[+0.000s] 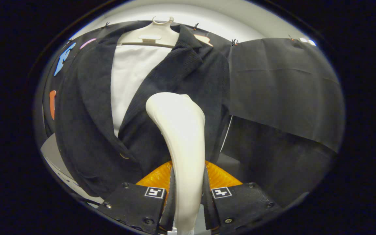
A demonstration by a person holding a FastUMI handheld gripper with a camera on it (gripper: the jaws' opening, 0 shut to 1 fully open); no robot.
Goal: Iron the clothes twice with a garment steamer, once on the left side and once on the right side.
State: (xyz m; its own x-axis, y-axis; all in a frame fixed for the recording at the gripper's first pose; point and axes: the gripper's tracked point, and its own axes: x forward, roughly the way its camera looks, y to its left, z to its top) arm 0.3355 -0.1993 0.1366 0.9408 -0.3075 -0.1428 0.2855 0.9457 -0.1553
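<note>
Fingers clamped on steamer — head against jacket panel

Smooth, glossy plastic on the garment steamer, pinched between both fingers of the gripper. Coarse, matt ribbed cloth (almost corduroy-like) on the dark jacket, over a smooth white shirt. Plain matt plastic on the pale hanger.
</note>
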